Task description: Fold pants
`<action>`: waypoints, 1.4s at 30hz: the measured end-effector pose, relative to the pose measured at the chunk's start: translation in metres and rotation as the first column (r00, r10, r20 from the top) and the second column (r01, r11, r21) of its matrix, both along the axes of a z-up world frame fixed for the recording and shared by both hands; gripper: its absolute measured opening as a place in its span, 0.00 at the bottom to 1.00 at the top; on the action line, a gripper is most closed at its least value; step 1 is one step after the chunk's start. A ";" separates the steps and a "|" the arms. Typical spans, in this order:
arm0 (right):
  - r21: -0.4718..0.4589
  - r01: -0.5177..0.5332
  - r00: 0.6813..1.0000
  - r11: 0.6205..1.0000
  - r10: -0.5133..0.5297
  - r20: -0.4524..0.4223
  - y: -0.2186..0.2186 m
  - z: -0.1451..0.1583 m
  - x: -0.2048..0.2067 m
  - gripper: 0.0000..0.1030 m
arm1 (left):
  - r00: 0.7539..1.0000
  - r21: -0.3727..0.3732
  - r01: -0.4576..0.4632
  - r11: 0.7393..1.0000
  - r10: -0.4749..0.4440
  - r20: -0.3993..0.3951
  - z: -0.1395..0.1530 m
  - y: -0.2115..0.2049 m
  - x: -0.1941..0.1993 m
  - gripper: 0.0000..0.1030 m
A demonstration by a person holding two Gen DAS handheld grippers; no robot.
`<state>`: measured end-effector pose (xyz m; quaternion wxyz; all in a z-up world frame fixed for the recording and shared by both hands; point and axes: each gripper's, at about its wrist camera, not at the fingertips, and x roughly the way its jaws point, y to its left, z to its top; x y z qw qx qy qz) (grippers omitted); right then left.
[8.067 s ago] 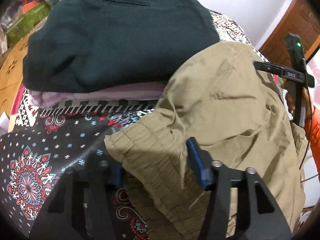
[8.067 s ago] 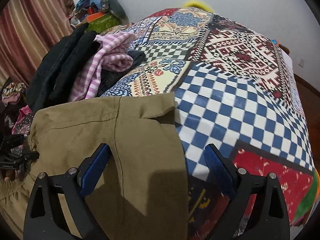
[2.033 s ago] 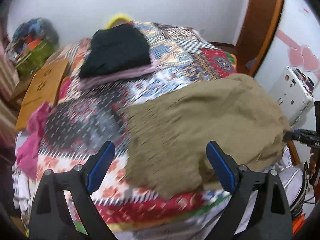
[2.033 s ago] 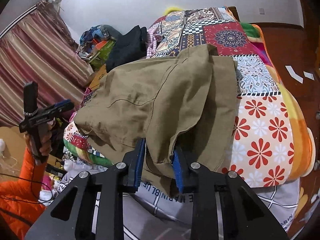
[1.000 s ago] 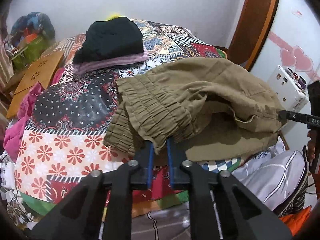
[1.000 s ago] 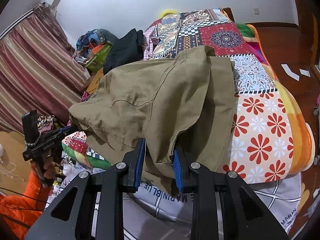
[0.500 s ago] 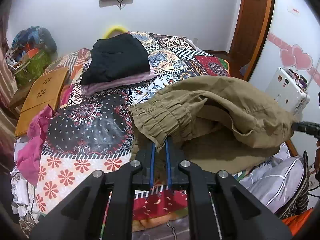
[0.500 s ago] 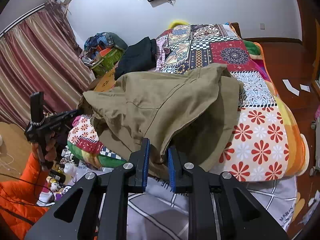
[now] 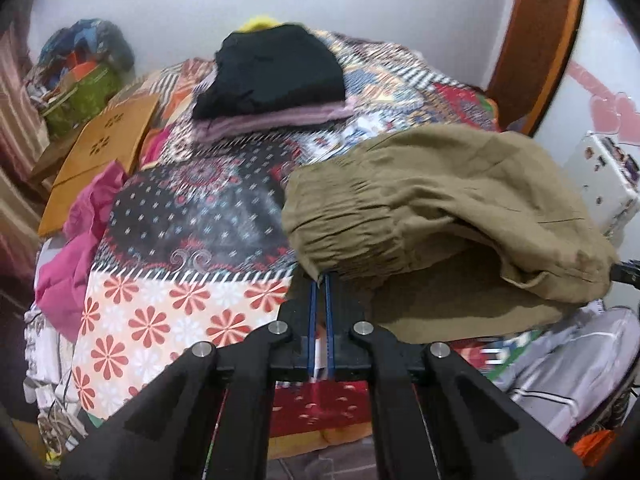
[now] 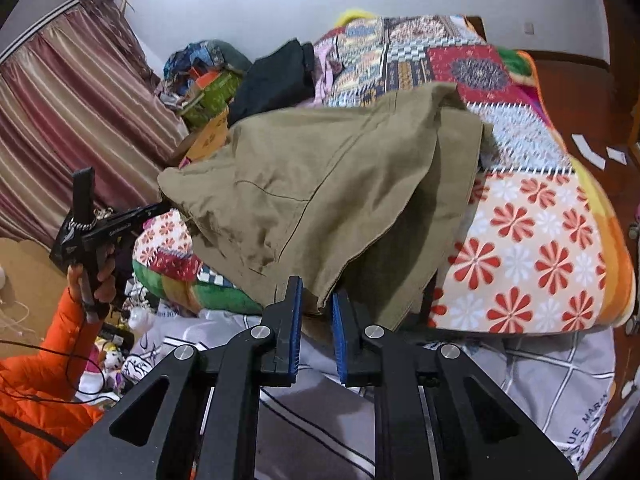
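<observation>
Left gripper (image 9: 319, 280): fingers nearly together, pinching the pants' (image 9: 432, 200) gathered waistband.
Right gripper (image 10: 314, 292): blue pads (image 10: 295, 312) standing slightly apart, gripping a hem edge between them.
Pants: hanging lifted between both grippers over the patterned bedspread (image 9: 188, 220).
Hidden: the lower layer is lying in shadow; the far end is blurring.

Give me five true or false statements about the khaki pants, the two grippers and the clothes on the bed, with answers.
1. The left gripper is shut on the gathered waistband of the khaki pants. True.
2. The right gripper stands wide open, away from the cloth. False: its pads sit close together around a hem of the pants.
3. The pants lie flat and fully folded. False: they are lifted and bunched.
4. A black garment lies on a pink one. True.
5. The bedspread is plain white. False: colourful patchwork.
</observation>
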<state>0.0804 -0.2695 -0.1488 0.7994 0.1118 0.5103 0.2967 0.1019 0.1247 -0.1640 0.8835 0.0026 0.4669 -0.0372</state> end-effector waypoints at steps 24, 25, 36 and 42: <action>-0.072 -0.036 0.991 0.997 0.045 0.127 0.011 0.045 0.028 0.33 | 0.988 0.058 0.082 0.995 -0.088 0.123 0.058 -0.046 0.029 0.68; -0.071 -0.054 0.989 0.996 0.063 0.134 0.017 0.045 0.032 0.33 | 0.991 0.055 0.085 0.995 -0.090 0.101 0.050 -0.047 0.034 0.68; -0.143 -0.187 0.982 0.972 0.182 -0.047 0.051 -0.022 0.060 0.33 | 0.996 0.016 0.082 0.996 -0.082 -0.016 -0.028 -0.037 0.023 0.78; -0.143 -0.164 0.985 0.976 0.153 -0.082 0.029 -0.025 0.056 0.33 | 0.997 0.028 0.077 0.997 -0.077 -0.011 -0.050 -0.035 0.017 0.87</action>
